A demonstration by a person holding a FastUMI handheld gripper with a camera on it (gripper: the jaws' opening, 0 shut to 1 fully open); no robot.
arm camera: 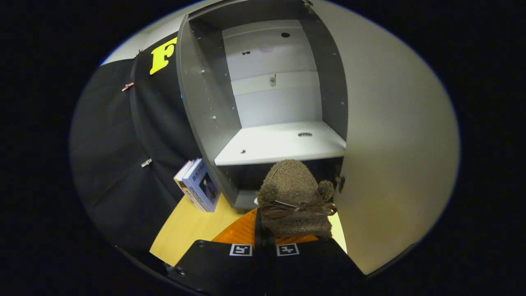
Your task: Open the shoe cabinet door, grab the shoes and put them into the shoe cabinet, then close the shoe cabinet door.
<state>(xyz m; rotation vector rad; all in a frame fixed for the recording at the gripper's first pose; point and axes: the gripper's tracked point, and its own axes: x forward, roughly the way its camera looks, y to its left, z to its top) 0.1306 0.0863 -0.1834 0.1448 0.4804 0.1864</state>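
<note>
The shoe (295, 197), a brown fuzzy slipper with a dark bow across its upper, sat held at the tip of my gripper (265, 242), its toe pointing forward and away from me. My fingers were drawn close together at the shoe's near end, and I judged them clamped on its heel edge, though the contact itself was hidden under the shoe. The shoe's long axis ran nearly straight along the line of the fingers, toward the cabinet (205, 102).

The relation that governed the coming move was this: the shoe lay just in front of the cabinet's opening and below the level of the pale shelf (279, 144). Its toe overlapped the dark gap under that shelf, so I could not tell whether the toe had crossed the front edge. The lower compartment seemed the nearer target; reaching the shelf would call for a lift before any push forward.

The door (394, 144) stood swung wide on the right, close beside the shoe, leaving the opening free. The cabinet's grey left wall rose on the other side, so the shoe was roughly centred between wall and door.

Further out, a small stack of books (199, 187) leaned against the cabinet's left side, resting on the yellow tabletop (185, 230). An orange mat (240, 232) lay beneath my fingers.
</note>
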